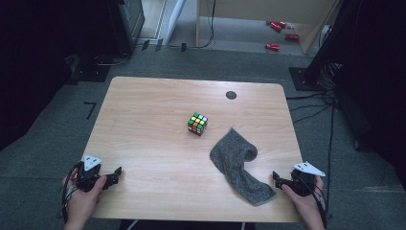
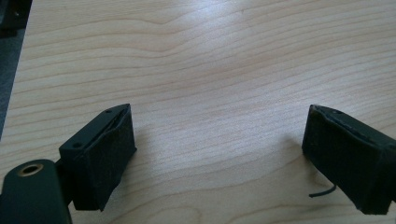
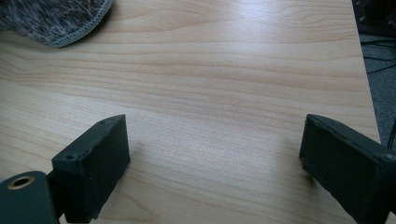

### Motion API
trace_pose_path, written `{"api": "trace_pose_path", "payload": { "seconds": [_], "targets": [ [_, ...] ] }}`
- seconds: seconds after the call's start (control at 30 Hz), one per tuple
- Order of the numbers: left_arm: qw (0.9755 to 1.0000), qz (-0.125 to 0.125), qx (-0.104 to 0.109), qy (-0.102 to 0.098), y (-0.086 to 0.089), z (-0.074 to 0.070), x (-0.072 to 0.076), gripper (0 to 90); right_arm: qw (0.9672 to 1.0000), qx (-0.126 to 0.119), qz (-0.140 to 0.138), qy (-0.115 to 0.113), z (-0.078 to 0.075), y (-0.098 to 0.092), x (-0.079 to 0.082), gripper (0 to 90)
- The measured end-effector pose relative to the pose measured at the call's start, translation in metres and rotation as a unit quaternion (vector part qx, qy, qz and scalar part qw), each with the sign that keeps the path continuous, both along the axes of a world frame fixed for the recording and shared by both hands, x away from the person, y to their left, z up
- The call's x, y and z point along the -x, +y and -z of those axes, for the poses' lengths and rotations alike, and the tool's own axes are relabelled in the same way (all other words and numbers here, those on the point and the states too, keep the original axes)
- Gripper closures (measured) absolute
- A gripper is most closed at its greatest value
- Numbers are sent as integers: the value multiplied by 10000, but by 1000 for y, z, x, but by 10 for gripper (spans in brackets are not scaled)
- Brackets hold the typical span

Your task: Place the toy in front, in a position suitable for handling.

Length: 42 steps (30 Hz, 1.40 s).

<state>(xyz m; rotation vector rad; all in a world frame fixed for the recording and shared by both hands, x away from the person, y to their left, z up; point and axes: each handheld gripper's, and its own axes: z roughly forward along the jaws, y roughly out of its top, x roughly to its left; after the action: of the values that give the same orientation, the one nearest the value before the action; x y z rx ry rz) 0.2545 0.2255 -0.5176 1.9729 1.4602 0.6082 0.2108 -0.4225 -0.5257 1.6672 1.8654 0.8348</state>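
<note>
I see the cloth (image 1: 239, 165), grey and fuzzy, on the right half of the surface (image 1: 158, 143). Its long axis runs diagonally: the far end sits near the middle of the surface and curls up into a loop, the near end points toward the near right corner and lies flat. In the right gripper view a stitched edge of the cloth (image 3: 56, 21) shows at the upper left, well ahead of the jaws.

My right claw (image 1: 278, 179) rests at the near right edge, just beside the cloth's near end, not touching it; jaws apart, only bare wood between them (image 3: 215, 158).

My left claw (image 1: 115, 175) sits at the near left edge, well apart from the cloth; jaws apart, nothing between them (image 2: 219, 149).

A cube (image 1: 197, 123) with coloured tiles stands near the centre, just beyond the cloth's curled end.
</note>
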Motion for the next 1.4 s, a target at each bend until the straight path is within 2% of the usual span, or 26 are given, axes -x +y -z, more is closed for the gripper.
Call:
{"api": "trace_pose_path", "payload": {
  "seconds": [0.23,0.27,0.43,0.67,0.77,0.83,1.0,1.03,1.13,1.27,1.4],
  "targets": [
    [10000,-43,-9,41,-1,-1,-1,96,10000,2,15,0,0,0,0,85],
    [9999,-127,23,39,-1,-1,-3,96,10000,6,16,-2,0,0,0,86],
    [9998,-58,189,-39,-8,-5,-8,96,10000,-19,31,-8,0,0,0,89],
    [9992,297,254,-124,-33,-17,-16,96,10000,8,21,-17,0,0,0,91],
    [9987,395,306,-132,-42,-21,-19,96,10000,-29,-1,-40,-1,0,1,131],
    [9982,477,346,-146,-48,-23,-22,96,9998,-144,-20,-96,-4,-1,3,131],
    [9963,713,420,-248,-72,-32,-34,96,9997,-139,-59,-166,-9,2,3,131],
    [9963,713,420,-248,-72,-32,-34,96,9997,-148,-61,-166,-9,3,3,131],
    [9948,876,444,-279,-89,-34,-41,96,9997,-157,-61,-159,-9,3,4,131],
    [9937,957,500,-303,-102,-33,-47,96,9995,-265,-30,-167,-9,2,3,131],
    [9921,1101,539,-281,-124,-31,-60,96,9994,-291,-80,-161,-9,5,3,131]
  ]
}}
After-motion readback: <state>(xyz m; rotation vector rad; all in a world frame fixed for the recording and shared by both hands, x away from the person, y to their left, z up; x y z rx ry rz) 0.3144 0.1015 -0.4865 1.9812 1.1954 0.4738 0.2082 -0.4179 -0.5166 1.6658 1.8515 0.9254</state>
